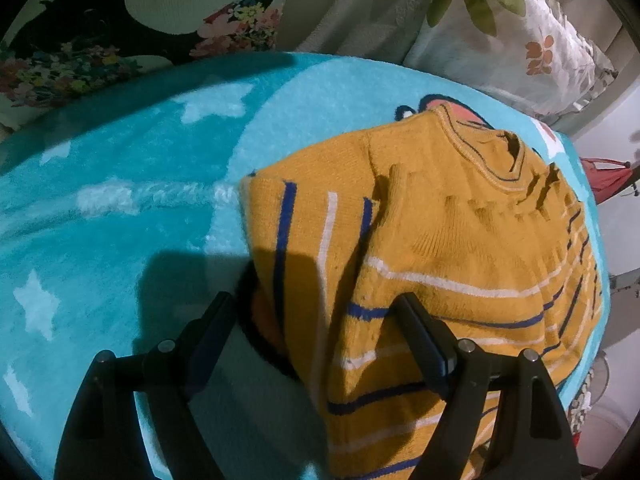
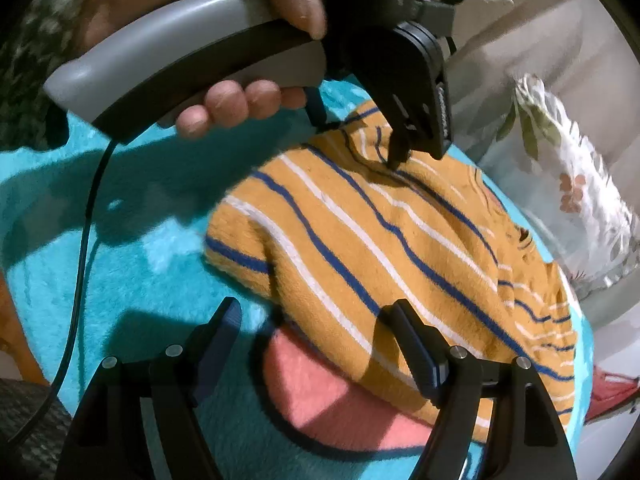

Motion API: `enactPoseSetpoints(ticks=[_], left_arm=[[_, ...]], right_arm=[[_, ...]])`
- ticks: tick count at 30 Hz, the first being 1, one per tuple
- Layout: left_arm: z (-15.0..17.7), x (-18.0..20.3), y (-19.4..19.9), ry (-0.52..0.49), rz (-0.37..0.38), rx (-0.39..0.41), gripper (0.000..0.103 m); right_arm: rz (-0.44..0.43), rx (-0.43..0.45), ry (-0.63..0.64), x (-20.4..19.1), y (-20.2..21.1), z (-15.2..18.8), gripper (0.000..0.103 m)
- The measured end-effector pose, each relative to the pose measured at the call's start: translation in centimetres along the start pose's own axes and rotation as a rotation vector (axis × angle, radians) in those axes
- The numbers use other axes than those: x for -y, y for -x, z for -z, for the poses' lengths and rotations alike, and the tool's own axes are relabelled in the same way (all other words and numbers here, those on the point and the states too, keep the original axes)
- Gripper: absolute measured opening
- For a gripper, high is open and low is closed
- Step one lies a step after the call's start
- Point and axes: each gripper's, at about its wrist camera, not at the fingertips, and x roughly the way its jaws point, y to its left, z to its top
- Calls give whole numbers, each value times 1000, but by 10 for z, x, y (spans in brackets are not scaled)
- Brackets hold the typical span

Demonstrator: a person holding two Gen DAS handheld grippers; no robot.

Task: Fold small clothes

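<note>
Left wrist view shows one mustard striped sweater [image 1: 460, 240] lying on one turquoise star-patterned blanket [image 1: 120, 184], beside two floral pillows [image 1: 508, 40]. Left gripper [image 1: 316, 304] is spread wide, one finger resting over the sweater's folded edge. Right gripper [image 2: 312, 308] is likewise released, near the hem. One hand [image 2: 224, 20] holds the left gripper's handle.

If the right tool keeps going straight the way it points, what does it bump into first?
Probably the striped sweater. The right tool is open, its right finger already over the sweater's edge, with the blue blanket beneath; depth is hard to judge.
</note>
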Motion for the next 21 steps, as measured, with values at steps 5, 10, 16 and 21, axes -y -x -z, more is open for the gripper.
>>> enactPoseSetpoints(ticks=[5,10,16,21], left_arm=[[-6,-3,0,6,73,-9,82],[-12,3,-2,14,134,-33,72],[-17,1,-5,74,134,-17,71],[-20,-3,3,137,140,-13,16]], right_arm=[[36,34,110,-16,-2,-13,74],[87,76,197,-33,-12,-31,67],[94,79,211,-46,-23,-48,42],[7,57,133,-34,-19,-54,13]])
